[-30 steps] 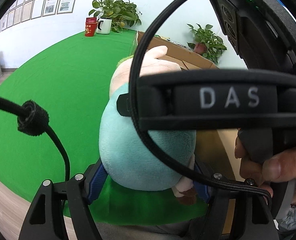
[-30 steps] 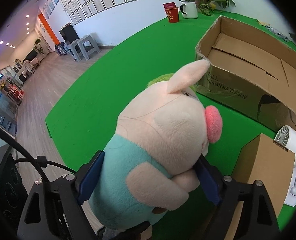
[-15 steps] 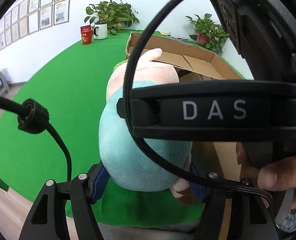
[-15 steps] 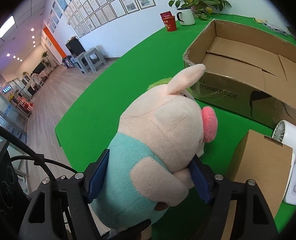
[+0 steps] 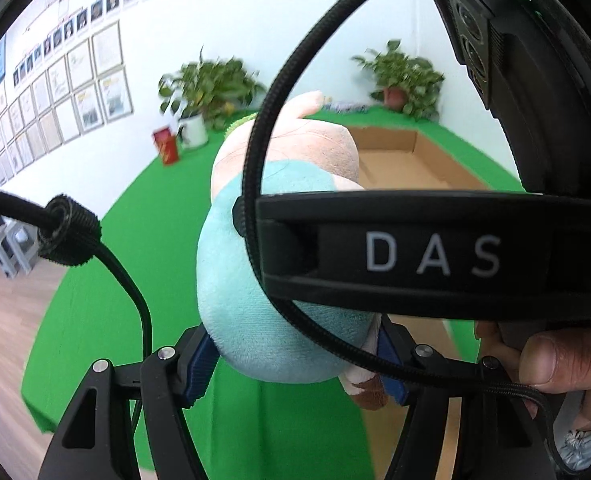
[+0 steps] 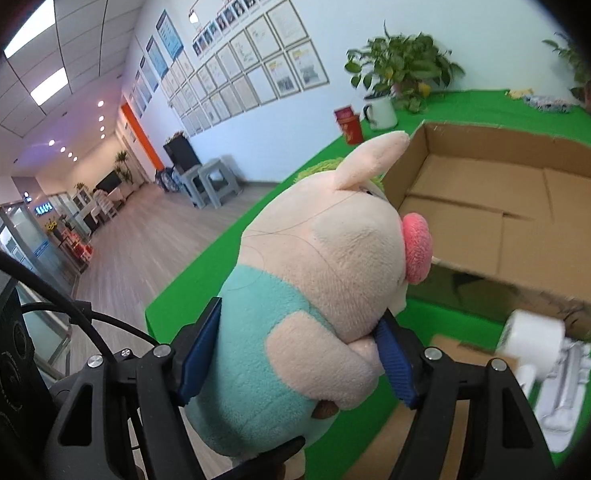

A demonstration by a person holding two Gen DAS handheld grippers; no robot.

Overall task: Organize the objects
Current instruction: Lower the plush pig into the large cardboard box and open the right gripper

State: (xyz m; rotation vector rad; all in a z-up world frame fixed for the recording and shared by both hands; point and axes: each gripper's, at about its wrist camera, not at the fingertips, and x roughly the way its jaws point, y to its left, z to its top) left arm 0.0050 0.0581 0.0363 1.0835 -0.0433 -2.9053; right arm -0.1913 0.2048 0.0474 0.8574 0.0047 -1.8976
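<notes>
A plush pig (image 6: 315,280) with a teal body, pink snout and cream head is held in the air by both grippers. My right gripper (image 6: 295,356) is shut on its body from the sides. My left gripper (image 5: 295,348) is shut on the same pig (image 5: 263,280) from behind. An open cardboard box (image 6: 495,200) stands on the green table just beyond the pig; it also shows in the left wrist view (image 5: 407,160). The right gripper's body, marked DAS (image 5: 435,260), and a hand block much of the left wrist view.
A white desk fan (image 6: 535,344) and a small brown carton (image 6: 415,420) lie on the green table (image 6: 255,232) at the right. A red can (image 6: 349,124), a white mug (image 6: 381,112) and potted plants (image 6: 403,64) stand at the far edge. Grey stools (image 6: 211,184) are on the floor.
Both grippers have lifted the pig higher and tilted upward. The box interior now shows more from above and more wall is in view.
</notes>
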